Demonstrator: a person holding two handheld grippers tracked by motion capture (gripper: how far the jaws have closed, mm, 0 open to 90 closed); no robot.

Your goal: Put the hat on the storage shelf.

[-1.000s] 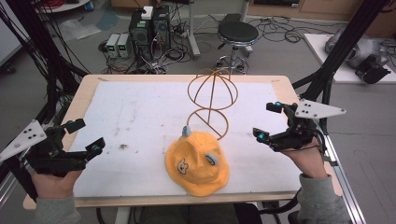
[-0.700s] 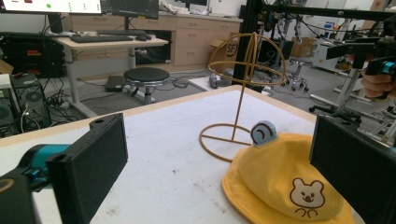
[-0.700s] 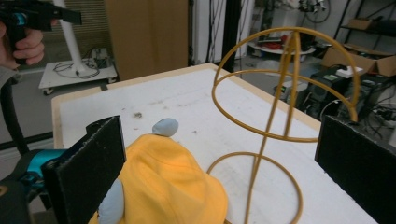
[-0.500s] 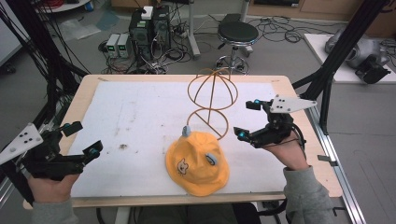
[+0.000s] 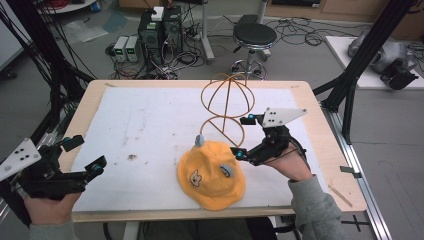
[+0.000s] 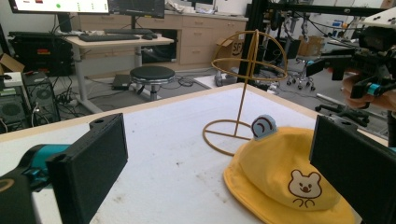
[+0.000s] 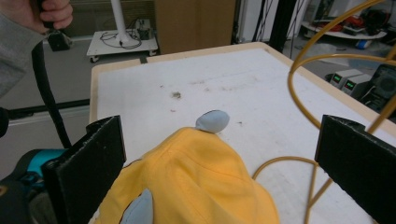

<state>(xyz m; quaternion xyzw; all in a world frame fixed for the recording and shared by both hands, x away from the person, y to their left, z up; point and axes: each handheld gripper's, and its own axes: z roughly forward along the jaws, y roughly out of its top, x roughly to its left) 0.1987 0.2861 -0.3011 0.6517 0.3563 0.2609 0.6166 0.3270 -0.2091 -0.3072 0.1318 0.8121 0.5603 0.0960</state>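
A yellow bear hat (image 5: 211, 172) with grey ears lies on the white mat near the table's front edge. Behind it stands a gold wire hat stand (image 5: 227, 107). My right gripper (image 5: 244, 136) hovers open just right of the hat, its jaws spread wide over the crown (image 7: 196, 172) and the stand's base ring (image 7: 280, 163). My left gripper (image 5: 85, 155) is open at the table's front left corner, far from the hat (image 6: 285, 179), with nothing between its jaws. The stand (image 6: 247, 88) rises beyond the hat in the left gripper view.
A white mat (image 5: 150, 120) covers the wooden table (image 5: 320, 120), with a small dark smudge (image 5: 132, 157) on its left part. Beyond the table are a black stool (image 5: 254, 36), computer boxes (image 5: 160, 27) and cables on the floor.
My right gripper has moved left toward the hat and stand. My left gripper has shifted slightly toward the front left corner. The hat and stand have stayed put.
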